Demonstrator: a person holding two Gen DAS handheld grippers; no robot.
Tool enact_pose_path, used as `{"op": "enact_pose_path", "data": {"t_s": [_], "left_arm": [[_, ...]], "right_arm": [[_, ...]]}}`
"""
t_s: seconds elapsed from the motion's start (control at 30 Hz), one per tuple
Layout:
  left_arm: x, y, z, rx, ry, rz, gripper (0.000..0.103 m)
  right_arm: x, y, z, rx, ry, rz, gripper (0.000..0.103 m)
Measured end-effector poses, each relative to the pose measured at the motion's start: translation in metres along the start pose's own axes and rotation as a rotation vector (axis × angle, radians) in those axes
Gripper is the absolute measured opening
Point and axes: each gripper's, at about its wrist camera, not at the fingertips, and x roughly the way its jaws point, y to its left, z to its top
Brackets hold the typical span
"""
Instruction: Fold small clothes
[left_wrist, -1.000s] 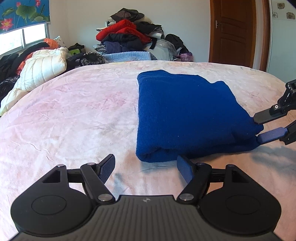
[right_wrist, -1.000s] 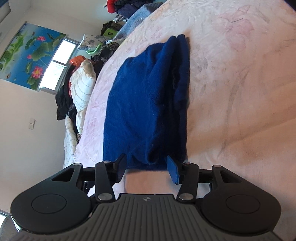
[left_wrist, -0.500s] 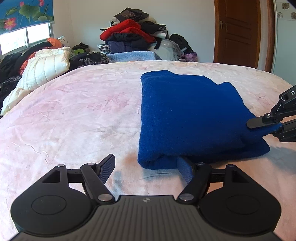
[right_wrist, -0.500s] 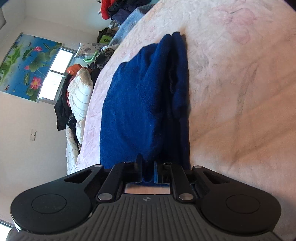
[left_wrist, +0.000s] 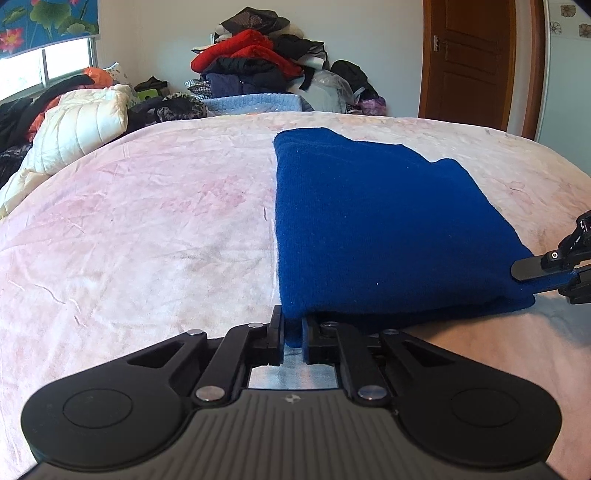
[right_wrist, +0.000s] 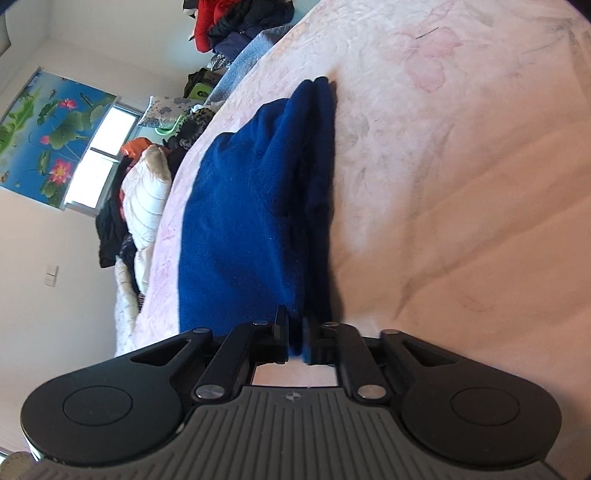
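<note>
A blue folded garment lies flat on the pink bedspread. My left gripper is shut on its near left corner, and blue cloth shows between the pads. My right gripper holds the near right corner from the side. In the right wrist view, rolled sideways, the garment runs away from the right gripper. Its jaws are opening slightly, but the pads still press on a fold of blue cloth.
A heap of clothes sits behind the bed's far edge. A white quilted jacket and dark clothing lie at the far left under the window. A brown door stands at the back right. Bare bedspread stretches left of the garment.
My left gripper went from wide open in front of the garment to shut on its near left corner. My right gripper closed on the near right corner.
</note>
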Motion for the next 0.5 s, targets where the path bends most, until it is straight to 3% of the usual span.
{"op": "enact_pose_path", "data": {"t_s": [0.07,0.2,0.37,0.43,0.5], "left_arm": [[-0.006,0.001,0.002,0.026,0.006,-0.014,0.01],[-0.028,0.001,0.003,0.105,-0.015,-0.116,0.011],[-0.034,-0.011,0.022,0.119,-0.051,-0.19,0.012],[-0.033,-0.02,0.031,0.137,-0.023,-0.258,0.012],[-0.034,-0.028,0.034,0.169,-0.077,-0.254,0.018]], "right_arm": [[-0.002,0.003,0.008,-0.005,0.018,-0.004,0.03],[-0.026,0.009,0.039,-0.025,-0.112,0.01,0.049],[-0.001,0.019,0.1,-0.041,-0.188,-0.048,0.051],[0.021,0.023,0.118,-0.061,-0.183,-0.108,0.051],[0.041,0.027,0.13,-0.086,-0.175,-0.188,0.051]]}}
